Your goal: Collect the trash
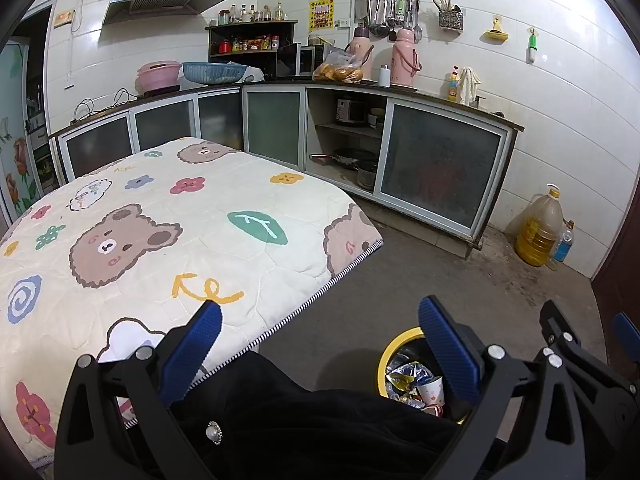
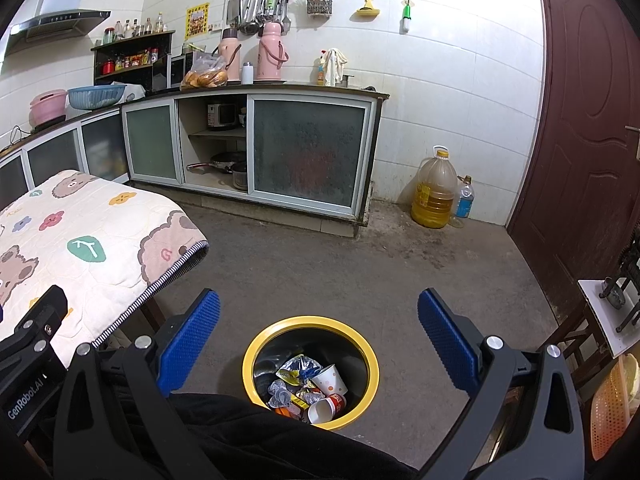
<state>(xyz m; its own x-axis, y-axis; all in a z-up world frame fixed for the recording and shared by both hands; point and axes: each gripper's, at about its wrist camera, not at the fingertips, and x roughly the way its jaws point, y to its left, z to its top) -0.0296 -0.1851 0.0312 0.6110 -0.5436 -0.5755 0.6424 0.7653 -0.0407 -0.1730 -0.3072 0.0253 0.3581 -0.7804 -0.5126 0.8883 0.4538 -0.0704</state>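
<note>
Black clothing covers the near rim of the yellow-rimmed trash bin (image 2: 371, 364), which holds paper cups (image 2: 329, 379) and crumpled wrappers (image 2: 299, 368) beside the bear-print table cover (image 1: 168, 240), while the left gripper (image 1: 320, 344) and right gripper (image 2: 319, 330) hover above it, spread and empty.

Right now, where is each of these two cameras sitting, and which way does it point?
Left wrist view: sits on the left gripper, looking forward over the bear-print quilted table cover toward the kitchen cabinets; its blue fingers, open, the other gripper and a dark sleeve show.
Right wrist view: sits on the right gripper, looking down over the yellow-rimmed trash bin toward the brown door; open fingers and dark sleeve show.
Shared: bin, table cover, cabinets, oil jug.
</note>
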